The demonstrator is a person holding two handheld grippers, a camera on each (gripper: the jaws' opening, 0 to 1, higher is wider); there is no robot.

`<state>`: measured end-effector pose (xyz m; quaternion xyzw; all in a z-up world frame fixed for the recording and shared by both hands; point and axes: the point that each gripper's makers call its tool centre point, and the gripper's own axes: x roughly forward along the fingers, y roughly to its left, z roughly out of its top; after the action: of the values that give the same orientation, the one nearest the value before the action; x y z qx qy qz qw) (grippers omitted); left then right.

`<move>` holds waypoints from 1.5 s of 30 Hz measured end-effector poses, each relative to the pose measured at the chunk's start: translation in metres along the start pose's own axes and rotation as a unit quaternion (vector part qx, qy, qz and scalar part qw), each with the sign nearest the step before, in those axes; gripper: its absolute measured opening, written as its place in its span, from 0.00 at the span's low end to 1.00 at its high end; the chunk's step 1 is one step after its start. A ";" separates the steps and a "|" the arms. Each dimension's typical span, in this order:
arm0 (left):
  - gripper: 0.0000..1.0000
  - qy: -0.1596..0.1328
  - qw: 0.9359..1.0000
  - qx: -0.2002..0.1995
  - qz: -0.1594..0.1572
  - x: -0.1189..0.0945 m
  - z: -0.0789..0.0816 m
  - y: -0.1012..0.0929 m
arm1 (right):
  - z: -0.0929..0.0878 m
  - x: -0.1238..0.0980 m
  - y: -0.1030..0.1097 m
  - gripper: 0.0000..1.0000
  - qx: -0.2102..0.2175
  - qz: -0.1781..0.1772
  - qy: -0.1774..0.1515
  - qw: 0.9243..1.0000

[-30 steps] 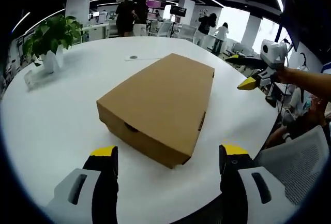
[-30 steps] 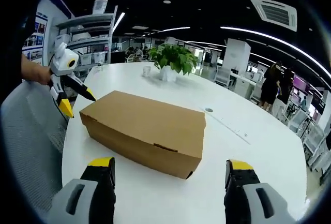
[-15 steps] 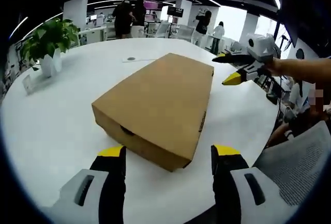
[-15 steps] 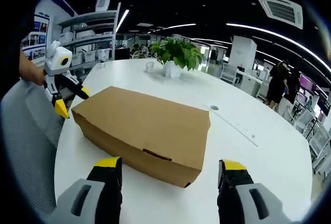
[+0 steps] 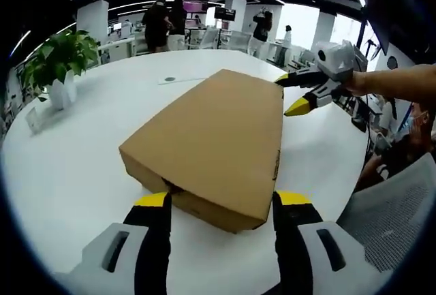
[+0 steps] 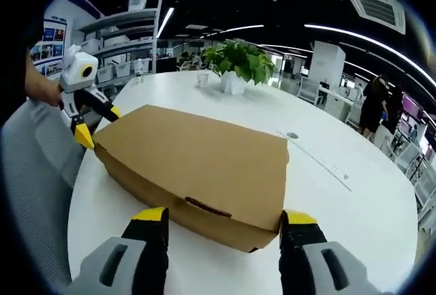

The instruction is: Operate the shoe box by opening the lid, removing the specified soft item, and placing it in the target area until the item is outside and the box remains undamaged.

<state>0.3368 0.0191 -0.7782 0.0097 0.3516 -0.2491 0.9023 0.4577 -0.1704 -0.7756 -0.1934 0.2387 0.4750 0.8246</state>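
Left gripper view: your left tongs (image 5: 219,203) and right tongs (image 6: 222,220) both stand spread at the closed box (image 5: 211,138). Pinch the lid too hard and you may crease the cardboard.

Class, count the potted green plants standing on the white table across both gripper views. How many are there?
1. The leafy green plant in a white pot stands near the round white table's far edge, beyond the closed brown cardboard shoe box; both views show the same one.

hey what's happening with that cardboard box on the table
A person holds a claw in each hand at opposite ends of a closed brown cardboard shoe box on the round white table. The left claw and the right claw are both open, straddling its ends. The lid is not yet lifted.
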 end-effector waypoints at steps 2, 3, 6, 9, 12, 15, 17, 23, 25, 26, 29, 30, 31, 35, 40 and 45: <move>0.62 0.000 1.000 -0.002 -0.001 0.001 0.000 0.000 | 0.000 0.002 -0.003 0.64 0.006 -0.004 -0.003 1.000; 0.62 0.000 1.000 -0.001 0.000 0.001 0.000 0.000 | 0.000 0.002 -0.003 0.64 0.005 -0.002 -0.002 1.000; 0.62 0.003 1.000 0.001 -0.001 0.001 -0.001 -0.001 | 0.000 0.001 -0.001 0.64 0.007 0.000 -0.001 1.000; 0.62 0.007 1.000 0.005 -0.002 0.001 -0.001 0.000 | -0.001 0.002 0.000 0.64 0.010 -0.003 0.002 1.000; 0.62 0.015 1.000 0.011 -0.003 0.002 0.000 0.004 | -0.002 0.001 -0.001 0.64 0.015 -0.008 0.002 1.000; 0.62 0.018 1.000 0.015 -0.003 0.002 0.000 0.005 | -0.001 0.002 0.001 0.64 0.018 -0.012 0.000 1.000; 0.62 0.020 1.000 0.017 -0.003 0.003 0.000 0.006 | -0.001 0.002 0.001 0.64 0.021 -0.015 0.000 1.000; 0.62 0.028 0.999 0.027 -0.005 0.002 -0.001 0.008 | -0.002 0.001 0.005 0.64 0.030 -0.022 -0.002 0.999; 0.62 0.034 0.999 0.036 -0.006 0.002 -0.002 0.010 | -0.001 0.001 0.005 0.64 0.037 -0.024 -0.005 0.999; 0.62 0.037 0.998 0.041 -0.006 0.002 -0.002 0.011 | -0.001 0.000 0.006 0.64 0.040 -0.026 -0.006 0.999; 0.62 0.043 0.998 0.049 -0.009 0.002 -0.003 0.013 | -0.002 0.000 0.007 0.64 0.046 -0.030 -0.009 0.998; 0.62 0.045 0.998 0.050 -0.010 0.002 -0.003 0.013 | -0.002 0.000 0.008 0.64 0.046 -0.032 -0.010 0.998; 0.62 0.046 0.997 0.052 -0.012 0.001 -0.003 0.014 | -0.002 -0.001 0.009 0.64 0.047 -0.033 -0.010 0.998; 0.62 0.050 0.997 0.060 -0.018 0.000 -0.004 0.018 | -0.001 0.000 0.014 0.64 0.054 -0.042 -0.012 0.998; 0.62 0.057 0.996 0.071 -0.026 -0.002 -0.005 0.024 | -0.001 0.001 0.021 0.64 0.062 -0.054 -0.011 0.997; 0.62 0.065 0.995 0.074 -0.027 -0.005 -0.008 0.032 | 0.002 0.001 0.031 0.62 0.070 -0.065 -0.012 0.995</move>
<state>0.3434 0.0507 -0.7860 0.0830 0.3899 -0.2975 0.8675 0.4315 -0.1536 -0.7777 -0.1450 0.2485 0.4047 0.8680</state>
